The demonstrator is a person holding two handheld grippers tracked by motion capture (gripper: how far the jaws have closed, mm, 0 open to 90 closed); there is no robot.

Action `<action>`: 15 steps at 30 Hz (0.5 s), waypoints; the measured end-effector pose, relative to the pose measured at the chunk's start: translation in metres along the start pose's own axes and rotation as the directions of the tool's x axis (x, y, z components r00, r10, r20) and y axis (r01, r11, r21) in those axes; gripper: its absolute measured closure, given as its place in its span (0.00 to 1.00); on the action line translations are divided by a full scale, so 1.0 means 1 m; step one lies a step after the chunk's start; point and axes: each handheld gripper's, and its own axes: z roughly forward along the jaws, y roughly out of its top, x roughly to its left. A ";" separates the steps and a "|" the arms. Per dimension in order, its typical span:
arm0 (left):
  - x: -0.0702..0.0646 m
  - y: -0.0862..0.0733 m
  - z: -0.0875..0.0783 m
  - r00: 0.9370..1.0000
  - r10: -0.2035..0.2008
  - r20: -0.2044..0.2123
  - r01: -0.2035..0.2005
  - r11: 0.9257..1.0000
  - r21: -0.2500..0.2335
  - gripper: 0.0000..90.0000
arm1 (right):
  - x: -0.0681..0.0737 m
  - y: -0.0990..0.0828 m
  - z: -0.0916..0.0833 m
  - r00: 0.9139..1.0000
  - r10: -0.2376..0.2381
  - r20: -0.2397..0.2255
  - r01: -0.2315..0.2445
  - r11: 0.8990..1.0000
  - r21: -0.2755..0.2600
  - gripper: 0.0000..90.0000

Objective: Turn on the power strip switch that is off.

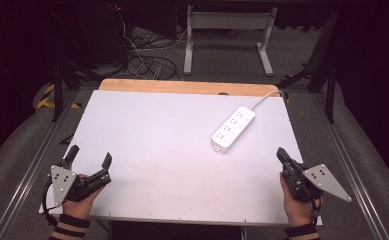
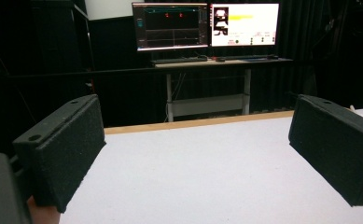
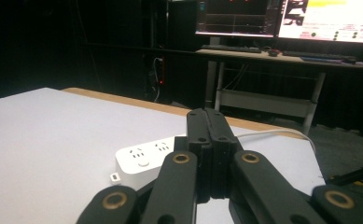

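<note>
your left gripper (image 1: 89, 159) has its fingers wide and your right gripper (image 1: 283, 158) pressed together, so take the light, rigid, slick power strip (image 1: 233, 128) across its narrow sides.

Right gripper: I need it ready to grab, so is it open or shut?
Shut. The right gripper has its two black jaws pressed flat together with no gap, aimed toward the white power strip.

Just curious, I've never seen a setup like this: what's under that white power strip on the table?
The power strip lies flat on the white table, its cord trailing off the far edge. Nothing shows between them, but its underside is hidden.
</note>
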 end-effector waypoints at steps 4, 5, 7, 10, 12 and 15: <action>0.000 -0.001 0.001 1.000 0.002 0.001 -0.002 1.000 0.003 0.05 | -0.001 0.028 0.003 0.999 0.019 -0.037 -0.018 0.999 0.034 1.00; -0.001 -0.001 0.001 1.000 0.002 0.001 -0.002 1.000 0.002 0.05 | -0.001 0.035 0.004 0.999 0.023 -0.037 -0.022 0.999 0.035 1.00; -0.001 -0.001 0.002 1.000 0.008 0.000 -0.008 1.000 0.004 0.05 | 0.000 0.047 0.007 0.998 0.041 -0.039 -0.039 0.998 0.056 1.00; -0.003 -0.001 0.003 1.000 0.015 -0.008 -0.015 1.000 0.007 0.05 | -0.001 0.063 0.018 0.998 0.037 -0.045 -0.031 0.993 0.118 1.00; -0.004 -0.001 0.003 1.000 0.012 -0.004 -0.012 1.000 0.008 0.05 | -0.001 0.073 0.027 0.998 0.043 -0.051 -0.034 0.986 0.162 1.00; -0.004 0.000 0.003 1.000 0.026 -0.002 -0.026 1.000 0.003 0.05 | -0.002 0.091 0.041 0.998 0.025 -0.051 -0.013 0.974 0.224 1.00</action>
